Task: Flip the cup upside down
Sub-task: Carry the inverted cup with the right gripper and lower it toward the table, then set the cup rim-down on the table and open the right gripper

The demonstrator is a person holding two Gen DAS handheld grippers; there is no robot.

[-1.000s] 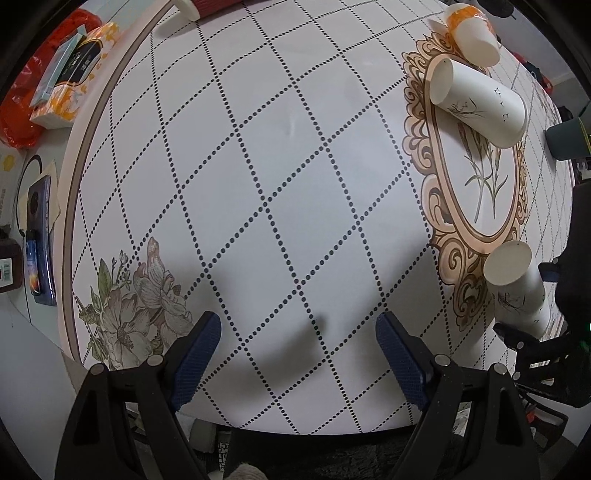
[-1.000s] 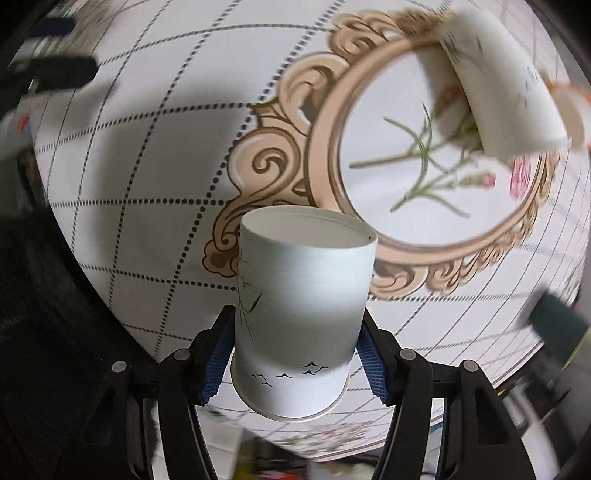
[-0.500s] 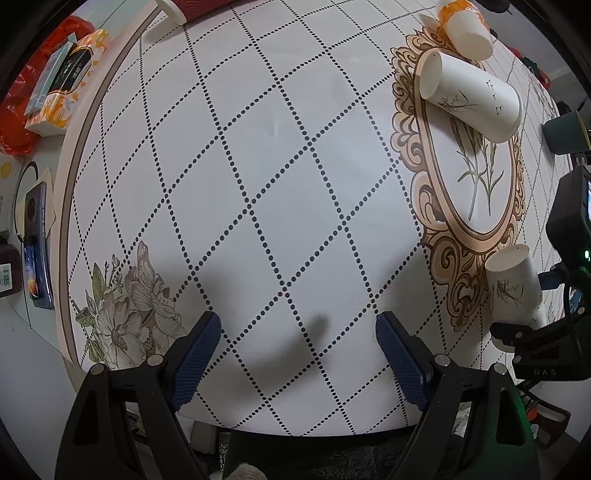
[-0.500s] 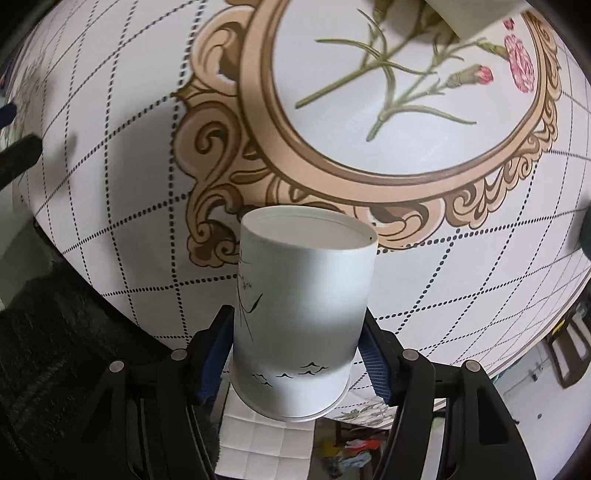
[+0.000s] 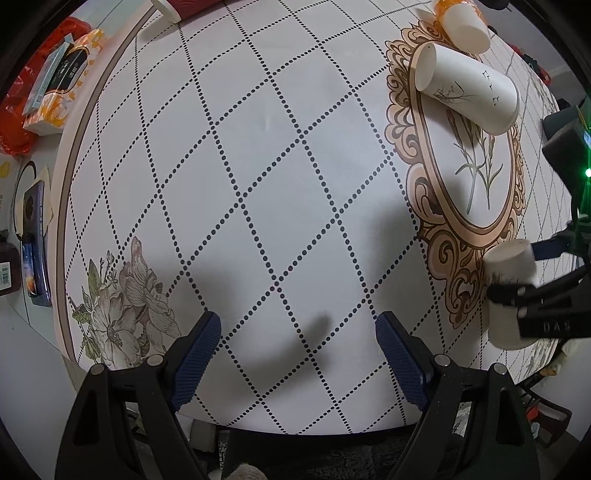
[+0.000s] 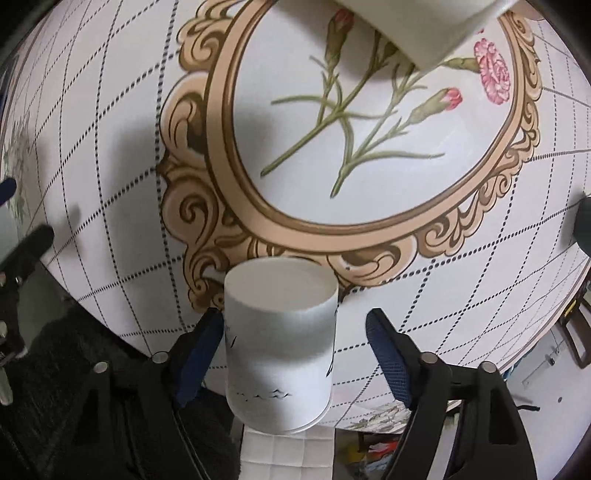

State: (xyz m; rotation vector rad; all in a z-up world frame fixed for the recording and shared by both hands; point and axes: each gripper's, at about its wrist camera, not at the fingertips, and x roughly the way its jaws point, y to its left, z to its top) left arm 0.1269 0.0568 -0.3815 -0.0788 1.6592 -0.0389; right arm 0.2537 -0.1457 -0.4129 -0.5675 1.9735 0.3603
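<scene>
A white paper cup (image 6: 280, 347) with small bird drawings stands upside down near the table's front edge, between the fingers of my right gripper (image 6: 295, 343). The right jaws are open, with a clear gap on the right side and the left pad (image 6: 201, 345) close to the cup wall. The same cup (image 5: 511, 284) and the right gripper (image 5: 546, 295) show at the right of the left wrist view. My left gripper (image 5: 297, 354) is open and empty above the white tablecloth (image 5: 258, 166).
A second white cup (image 5: 469, 92) lies on its side on the oval floral print (image 6: 369, 122). An orange-and-white cup (image 5: 461, 18) lies beyond it. A tissue pack (image 5: 59, 85) and a phone (image 5: 35, 240) are off the table's left edge.
The right gripper has opened and let go of the cup, which now stands on the table near the oval print. The left gripper has barely moved.
</scene>
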